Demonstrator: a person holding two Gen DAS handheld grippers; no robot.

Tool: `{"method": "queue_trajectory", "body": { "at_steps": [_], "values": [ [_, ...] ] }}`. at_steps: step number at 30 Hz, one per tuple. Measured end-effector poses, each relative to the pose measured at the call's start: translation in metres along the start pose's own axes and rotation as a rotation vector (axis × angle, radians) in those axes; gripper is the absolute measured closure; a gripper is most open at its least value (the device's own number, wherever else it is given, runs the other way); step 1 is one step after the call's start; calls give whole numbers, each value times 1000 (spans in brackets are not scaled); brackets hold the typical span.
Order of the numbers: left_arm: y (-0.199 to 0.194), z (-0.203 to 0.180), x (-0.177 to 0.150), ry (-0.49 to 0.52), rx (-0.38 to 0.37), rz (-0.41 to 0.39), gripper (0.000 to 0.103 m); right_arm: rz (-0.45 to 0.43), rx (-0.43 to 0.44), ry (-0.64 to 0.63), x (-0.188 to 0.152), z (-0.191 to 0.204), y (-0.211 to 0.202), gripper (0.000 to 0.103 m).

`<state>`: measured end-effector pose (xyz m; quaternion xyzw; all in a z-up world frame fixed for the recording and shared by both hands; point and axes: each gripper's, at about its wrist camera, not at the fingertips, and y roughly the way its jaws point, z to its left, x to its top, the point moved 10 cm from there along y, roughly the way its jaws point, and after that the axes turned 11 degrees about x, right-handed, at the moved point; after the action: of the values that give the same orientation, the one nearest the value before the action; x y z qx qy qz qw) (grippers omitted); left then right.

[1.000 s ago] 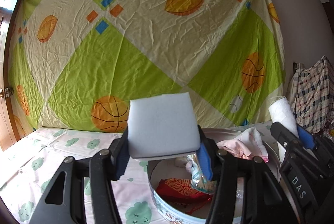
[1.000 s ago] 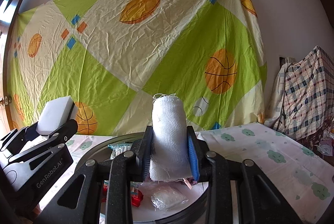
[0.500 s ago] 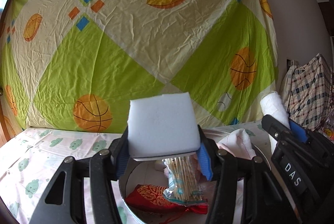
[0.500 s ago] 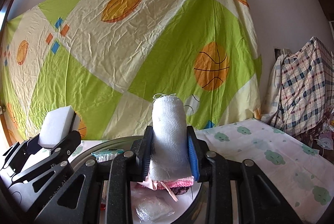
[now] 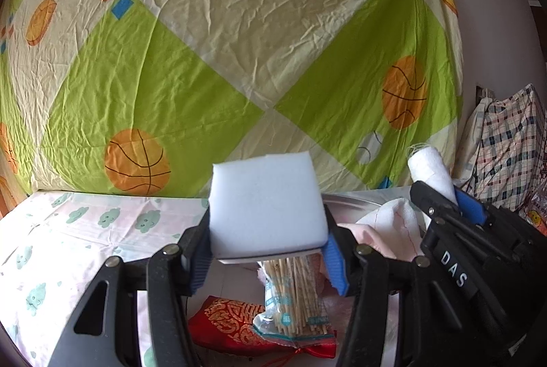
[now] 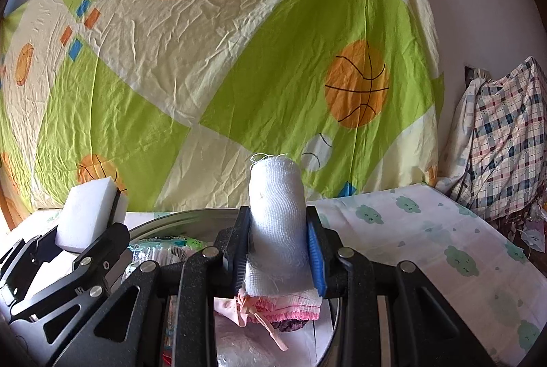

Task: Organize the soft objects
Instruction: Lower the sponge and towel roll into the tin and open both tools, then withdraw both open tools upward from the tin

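My left gripper (image 5: 266, 250) is shut on a white foam sponge (image 5: 266, 206) and holds it above a round metal tin (image 5: 362, 198). The sponge also shows in the right wrist view (image 6: 85, 216). My right gripper (image 6: 277, 254) is shut on a white gauze roll (image 6: 277, 213), upright over the same tin (image 6: 184, 220); the roll also shows in the left wrist view (image 5: 430, 172). In the tin lie a red embroidered pouch (image 5: 232, 322), a bag of toothpicks (image 5: 294, 295), a pink cloth (image 5: 386, 230) and a pink frilly item (image 6: 280, 309).
The tin stands on a table with a pale cloud-print cloth (image 6: 427, 237). A green and cream basketball-print sheet (image 5: 239, 59) hangs close behind. A plaid bag (image 6: 506, 145) sits at the right. A clear plastic packet (image 6: 239, 346) lies in the tin.
Both grippers have shifted to the right over the tin, each still holding its object. More of the tin's contents, the toothpick bag and pink items, came into view below them.
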<state>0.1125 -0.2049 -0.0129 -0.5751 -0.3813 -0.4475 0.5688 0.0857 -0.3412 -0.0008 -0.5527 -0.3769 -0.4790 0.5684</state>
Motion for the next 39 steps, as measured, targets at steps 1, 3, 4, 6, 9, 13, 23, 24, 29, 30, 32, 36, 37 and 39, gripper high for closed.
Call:
{"method": "queue_trajectory", "body": {
  "at_steps": [1, 3, 4, 6, 9, 13, 23, 24, 29, 30, 32, 36, 37, 39],
  "values": [
    [3, 1, -1, -2, 1, 11, 48, 15, 6, 10, -1, -1, 4, 70],
    [9, 3, -3, -8, 3, 37, 48, 31, 9, 24, -1, -4, 11, 70],
    [12, 4, -4, -14, 1, 47, 48, 36, 9, 27, -1, -5, 13, 70],
    [15, 6, -4, -21, -3, 58, 48, 40, 8, 25, 1, -5, 16, 70],
    [16, 6, 0, -27, -9, 57, 48, 53, 20, 21, 4, -2, 21, 70],
    [19, 0, 2, -10, -12, 69, 48, 103, 35, 16, 4, 3, 29, 70],
    [44, -5, -14, 21, -9, 238, 48, 293, 75, 37, -17, 3, 62, 70],
    [46, -5, -16, 25, -3, 248, 48, 320, 97, 39, -21, 5, 66, 70],
    [52, -3, -28, 36, 15, 309, 43, 350, 111, 46, -28, 6, 69, 62],
    [53, -2, -30, 43, 24, 311, 37, 355, 106, 54, -29, 4, 70, 55],
    [54, 2, -31, 43, 34, 318, 14, 348, 115, 90, -29, -1, 69, 48],
    [49, 2, -29, 16, -15, 336, 0, 279, 158, 146, -18, -2, 59, 16],
    [47, 1, -28, 17, -24, 325, 0, 268, 156, 143, -17, -1, 57, 16],
    [47, -5, -32, 51, -28, 335, 0, 273, 157, 136, -18, 2, 56, 16]
  ]
}}
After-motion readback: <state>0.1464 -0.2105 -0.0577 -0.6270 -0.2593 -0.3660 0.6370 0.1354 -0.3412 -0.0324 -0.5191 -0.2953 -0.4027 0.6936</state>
